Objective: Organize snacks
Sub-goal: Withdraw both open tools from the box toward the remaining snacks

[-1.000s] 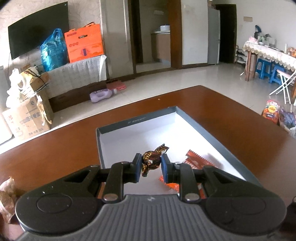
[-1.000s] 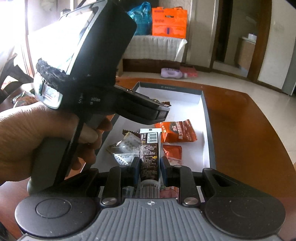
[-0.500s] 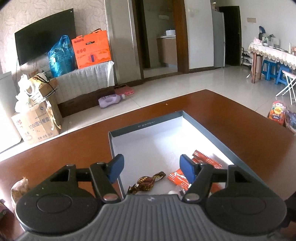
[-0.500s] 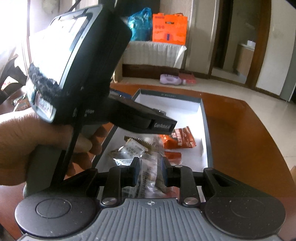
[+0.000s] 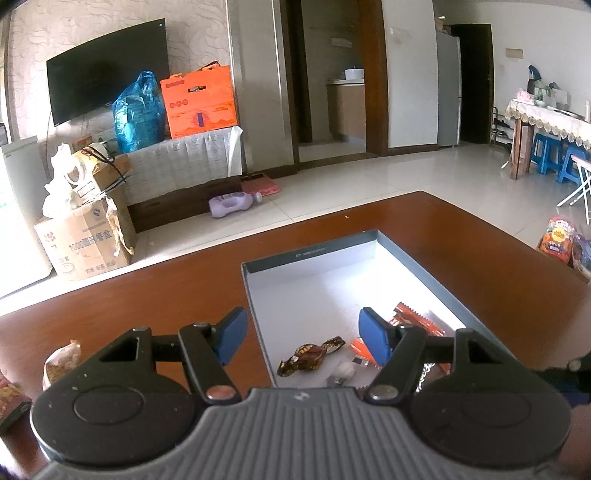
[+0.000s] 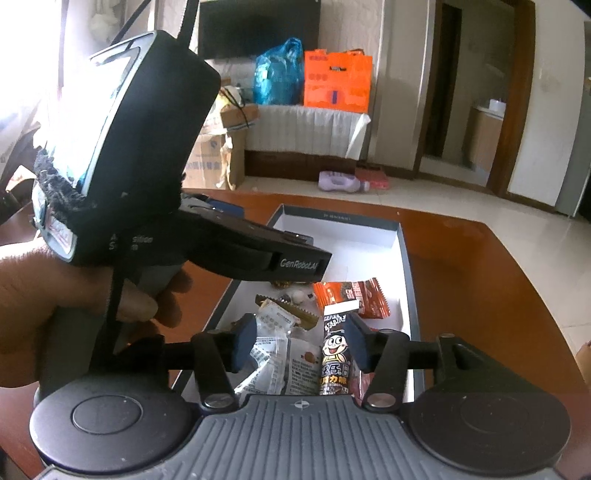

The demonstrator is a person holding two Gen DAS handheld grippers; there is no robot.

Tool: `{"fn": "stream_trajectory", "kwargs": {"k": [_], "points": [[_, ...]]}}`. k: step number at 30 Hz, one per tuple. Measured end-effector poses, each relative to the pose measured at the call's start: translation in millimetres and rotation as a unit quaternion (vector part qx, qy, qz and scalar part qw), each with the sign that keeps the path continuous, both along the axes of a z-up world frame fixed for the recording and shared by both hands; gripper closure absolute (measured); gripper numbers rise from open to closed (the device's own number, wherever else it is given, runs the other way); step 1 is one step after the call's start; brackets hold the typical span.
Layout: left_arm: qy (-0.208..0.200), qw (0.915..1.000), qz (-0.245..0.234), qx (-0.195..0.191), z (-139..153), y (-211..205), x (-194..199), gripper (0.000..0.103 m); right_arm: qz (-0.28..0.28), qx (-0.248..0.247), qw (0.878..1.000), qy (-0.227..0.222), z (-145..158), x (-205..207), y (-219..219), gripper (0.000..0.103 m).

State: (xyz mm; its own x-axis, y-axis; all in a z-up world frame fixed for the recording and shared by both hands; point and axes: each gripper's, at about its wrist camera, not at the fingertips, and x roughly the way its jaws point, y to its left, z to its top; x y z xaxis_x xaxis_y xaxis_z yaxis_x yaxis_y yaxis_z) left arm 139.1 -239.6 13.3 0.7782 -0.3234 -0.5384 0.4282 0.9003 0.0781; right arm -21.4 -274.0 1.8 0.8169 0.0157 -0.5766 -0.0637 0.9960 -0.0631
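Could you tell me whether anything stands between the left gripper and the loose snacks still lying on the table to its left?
Nothing visible does. The left gripper is open over the box's left wall, and only bare table separates it from the snack packets at the left edge, which are partly cut off behind the gripper body.

Both wrist views close above box [image 5: 424, 266] [image 6: 404, 258] — facing TV wall.

Patterned cream wall [image 5: 122, 22] at far left carries a dark curved television [image 5: 107, 70]. Below it, a cloth-covered low cabinet [image 5: 188, 158] holds a blue plastic bag [image 5: 138, 110] and an orange cardboard box [image 5: 199, 98]. Glossy pale tiled floor [image 5: 388, 184] throughout. Dark wood-framed doorway [image 5: 332, 74] at centre. Far right, blue plastic stools [image 5: 546, 151] under a lace-draped table [image 5: 550, 118]. Bright daylight.
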Motion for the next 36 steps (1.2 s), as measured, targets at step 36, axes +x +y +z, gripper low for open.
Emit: {"fn": "stream_trajectory", "kwargs": {"k": [36], "points": [[0.03, 0.9339, 0.354, 0.04, -20.8, 408.6, -44.5, 0.014, 0.105, 0.017, 0.994, -0.005, -13.1, 54.6, 208.8, 0.034]]}}
